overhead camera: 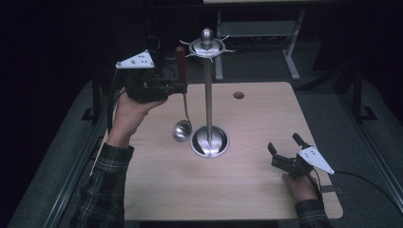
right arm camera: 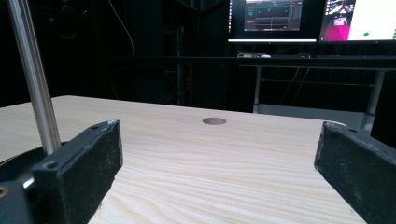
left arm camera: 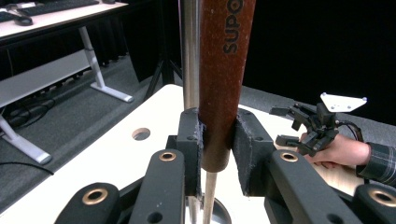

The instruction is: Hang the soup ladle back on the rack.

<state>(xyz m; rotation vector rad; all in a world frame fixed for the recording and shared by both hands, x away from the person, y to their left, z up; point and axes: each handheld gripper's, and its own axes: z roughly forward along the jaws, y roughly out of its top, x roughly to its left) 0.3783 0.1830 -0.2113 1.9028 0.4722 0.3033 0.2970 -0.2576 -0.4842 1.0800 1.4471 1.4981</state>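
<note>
At upper left of the high view, the left gripper point(overhead camera: 177, 87) clamps the brown wooden handle of a steel ladle point(overhead camera: 182, 129) beside the tall chrome utensil stand point(overhead camera: 208, 97); the right gripper point(overhead camera: 284, 147) rests wide at lower right. Centre of the left gripper view, the pads pinch the handle low, so it could tilt and miss the stand's hooks. Across the right gripper view, the jaws gape over the pale wooden table point(right arm camera: 210, 158).

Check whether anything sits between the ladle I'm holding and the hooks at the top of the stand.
Nothing visible does. The ladle, clamped by the left hand-held gripper, hangs just left of the stand, its handle top near the hooks.
</note>
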